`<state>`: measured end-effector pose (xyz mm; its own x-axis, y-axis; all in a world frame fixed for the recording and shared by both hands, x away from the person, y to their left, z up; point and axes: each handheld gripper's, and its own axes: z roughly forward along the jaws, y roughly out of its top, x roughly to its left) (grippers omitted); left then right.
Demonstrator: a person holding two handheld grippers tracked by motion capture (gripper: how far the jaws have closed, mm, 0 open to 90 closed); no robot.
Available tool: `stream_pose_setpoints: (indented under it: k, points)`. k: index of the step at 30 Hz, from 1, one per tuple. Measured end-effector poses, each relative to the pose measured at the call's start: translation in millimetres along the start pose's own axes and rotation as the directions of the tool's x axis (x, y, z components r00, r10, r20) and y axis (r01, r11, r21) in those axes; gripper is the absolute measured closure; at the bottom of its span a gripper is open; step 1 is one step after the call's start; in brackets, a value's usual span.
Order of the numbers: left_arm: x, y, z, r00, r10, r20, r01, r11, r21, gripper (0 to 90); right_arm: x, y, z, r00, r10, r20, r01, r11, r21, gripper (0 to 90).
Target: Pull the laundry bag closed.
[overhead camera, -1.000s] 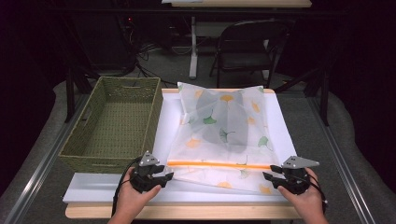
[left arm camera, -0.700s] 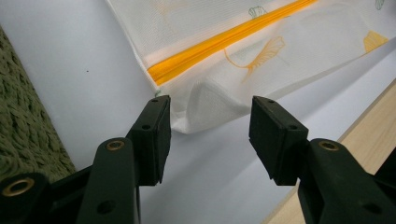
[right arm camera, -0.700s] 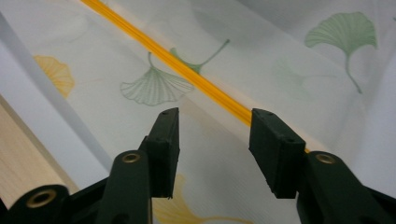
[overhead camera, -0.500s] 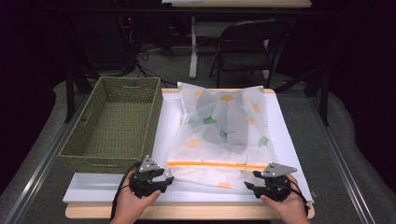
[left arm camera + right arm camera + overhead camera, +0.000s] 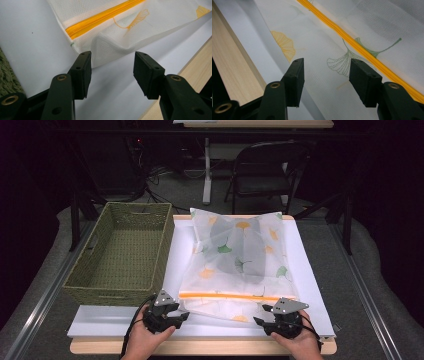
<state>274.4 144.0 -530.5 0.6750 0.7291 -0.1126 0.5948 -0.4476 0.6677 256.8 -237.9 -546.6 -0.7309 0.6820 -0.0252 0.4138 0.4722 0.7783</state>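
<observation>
Dim room; on the counter (image 5: pixel 125 325), both spread claws, left claw (image 5: pixel 111 72) and right claw (image 5: pixel 325 80), could snag the mesh bag (image 5: pixel 235 260) at twelve o'clock, bunching it.

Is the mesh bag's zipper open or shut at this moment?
Shut, along the stretch in view. The orange zipper runs as one unbroken line across the mesh bag, with no gap in the gripper views.

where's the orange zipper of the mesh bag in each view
High view: the orange zipper runs level across the near part of the mesh bag, just beyond both grippers.
Left gripper view: it slants from upper middle down to the left, above the jaws.
Right gripper view: it slants from top centre to the lower right.
Shared landmark: the white board under the bag.
</observation>
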Motion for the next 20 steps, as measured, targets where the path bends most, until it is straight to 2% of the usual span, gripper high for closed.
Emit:
stream_pose_setpoints:
  k: [8,14,20]
  points:
    - [-2.4,-0.6,4.5,0.9999,-0.007,0.010,0.007,1.0000,0.006,48.5,-3.2,-4.8,-0.6,1.0000,0.002,0.009,-0.002,1.000,0.011,45.8]
    - [-3.8,0.0,6.4,0.9999,0.005,0.014,-0.005,0.9999,0.015,48.2,-5.3,-6.8,-2.4,0.9999,0.008,0.011,-0.008,1.000,0.011,45.8]
    - [-5.9,1.2,6.3,0.9998,0.017,0.010,-0.017,0.9998,0.010,47.8,-3.3,-6.2,-4.4,1.0000,-0.008,0.004,0.008,1.000,-0.002,45.8]
